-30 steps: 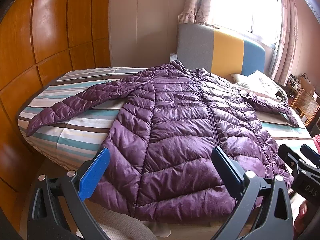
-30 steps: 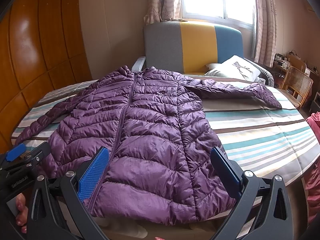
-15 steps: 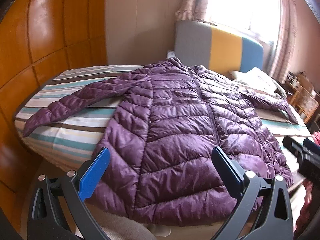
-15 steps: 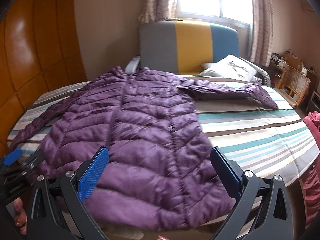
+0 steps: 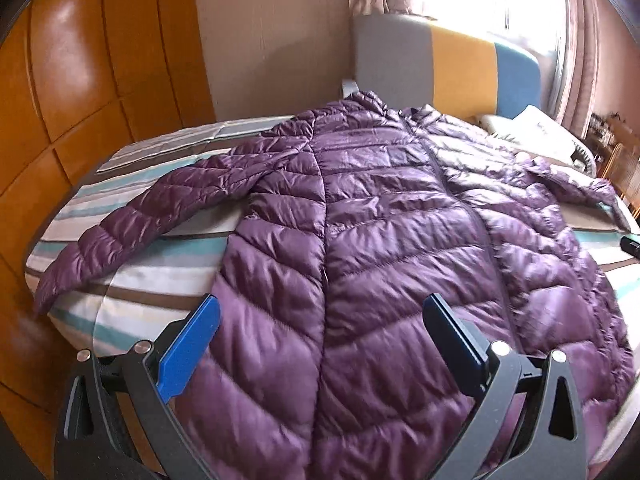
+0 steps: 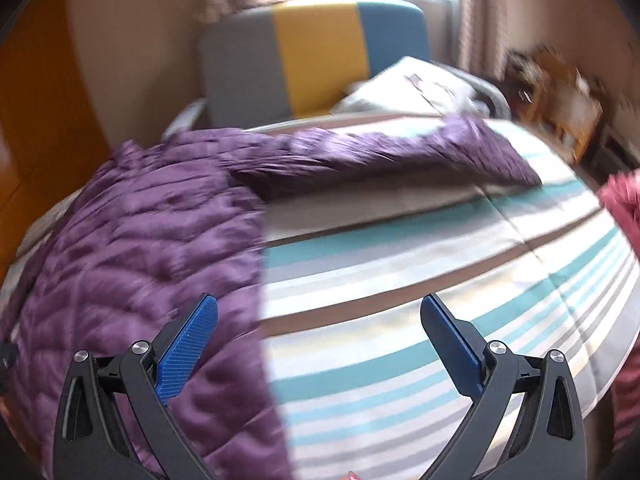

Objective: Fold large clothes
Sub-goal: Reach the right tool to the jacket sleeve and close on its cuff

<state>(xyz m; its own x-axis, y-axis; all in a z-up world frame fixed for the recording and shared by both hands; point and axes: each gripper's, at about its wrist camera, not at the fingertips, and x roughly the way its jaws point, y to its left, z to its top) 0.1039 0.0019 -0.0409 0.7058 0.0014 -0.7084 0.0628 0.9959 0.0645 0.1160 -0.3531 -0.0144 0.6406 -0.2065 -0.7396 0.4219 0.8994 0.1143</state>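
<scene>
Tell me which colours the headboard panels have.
The headboard is grey, yellow and blue; it shows sharpest in the left wrist view.

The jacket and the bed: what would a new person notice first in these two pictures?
The purple jacket stands out first: it lies spread flat on the striped bed, with one sleeve stretched toward the wooden wall. Behind it rises the grey, yellow and blue headboard under the bright window. Both the left gripper and the right gripper are open and hold nothing.

Striped bedspread [image 6: 400, 280]; tricolour headboard [image 5: 448, 68]; pillow [image 6: 416, 84]; wooden wardrobe [image 5: 80, 80].
</scene>
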